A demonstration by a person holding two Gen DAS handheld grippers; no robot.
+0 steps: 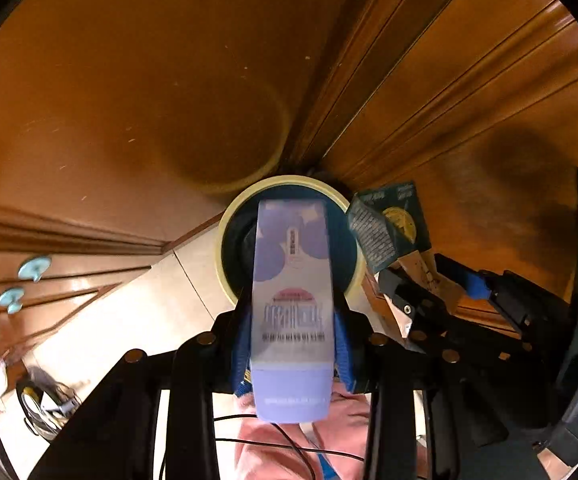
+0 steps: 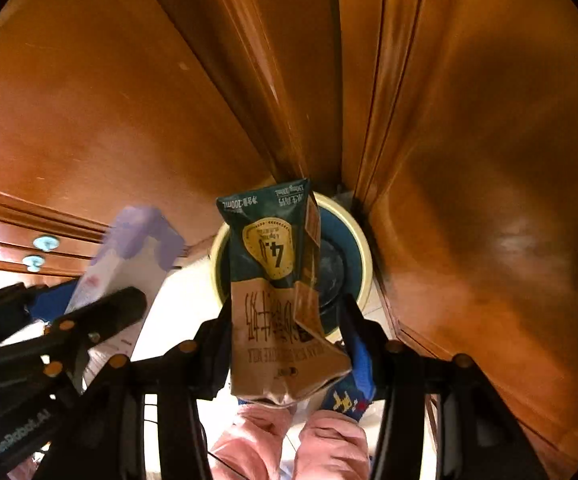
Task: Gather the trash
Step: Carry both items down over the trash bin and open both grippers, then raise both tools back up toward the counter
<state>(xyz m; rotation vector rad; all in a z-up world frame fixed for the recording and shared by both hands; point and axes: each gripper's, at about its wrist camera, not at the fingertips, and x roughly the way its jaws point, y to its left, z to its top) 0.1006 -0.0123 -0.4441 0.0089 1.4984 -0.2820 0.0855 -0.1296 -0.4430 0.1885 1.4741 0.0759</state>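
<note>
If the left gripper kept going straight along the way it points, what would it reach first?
Probably the open bin straight beyond the purple carton that the left gripper is clamped on. The carton's far end would enter the dark mouth first; nothing shows in between, though depth is unclear.

Two cartons hanging above the bin in the cabinet corner

In the left wrist view the bin (image 1: 289, 236) is sitting at the centre of the frame, on the floor (image 1: 137, 312) where the two cabinet walls (image 1: 129, 80) are meeting. The tall carton (image 1: 293, 312) is lying in front of the bin opening, between the fingers of the left gripper (image 1: 293, 344). The milk carton (image 1: 389, 228) is standing just right of the bin rim, held in the right gripper (image 1: 429, 312). Two drawer knobs (image 1: 33, 268) are sitting at the left edge.
</note>
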